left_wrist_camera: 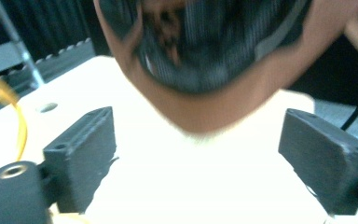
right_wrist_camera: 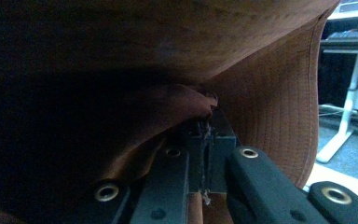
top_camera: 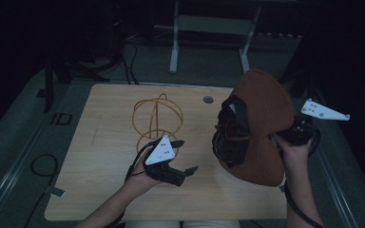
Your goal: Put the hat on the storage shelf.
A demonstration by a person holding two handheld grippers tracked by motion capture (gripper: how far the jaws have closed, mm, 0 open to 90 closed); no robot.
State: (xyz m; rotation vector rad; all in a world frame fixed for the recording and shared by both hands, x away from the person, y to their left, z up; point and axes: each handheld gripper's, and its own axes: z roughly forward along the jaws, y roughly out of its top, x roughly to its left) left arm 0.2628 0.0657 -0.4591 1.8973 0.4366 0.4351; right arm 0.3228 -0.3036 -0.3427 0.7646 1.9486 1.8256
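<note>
A: Biggest first. Table (top_camera: 100,190): light wood, rounded corners, a cable hole (top_camera: 208,99) near the far edge.

B: Next the hat (top_camera: 261,128)?

A: Yes. Brown brimmed hat, held up off the table on the person's right side, tilted so the dark lining and the opening face left toward the other hand. In the left gripper view the brim (left_wrist_camera: 205,112) hangs blurred above the bright tabletop, straight ahead of the jaws.

B: Who's holding it?

A: Right gripper (top_camera: 298,134). Jaws pressed together, pinching the hat's fabric at the edge; the right gripper view shows brown cloth bunched at the tips (right_wrist_camera: 205,126).

B: Left gripper (top_camera: 183,159)?

A: Low over the table near the front, jaws spread wide, nothing between them. Pads (left_wrist_camera: 81,154) stand well apart with bare table in the gap. Not touching the hat.

B: Anything else on the table?

A: Wire stand (top_camera: 158,118), thin orange-gold hoops, upright at table centre, just behind the left gripper. A bit of its hoop (left_wrist_camera: 18,121) shows at the left edge of the left gripper view.
</note>
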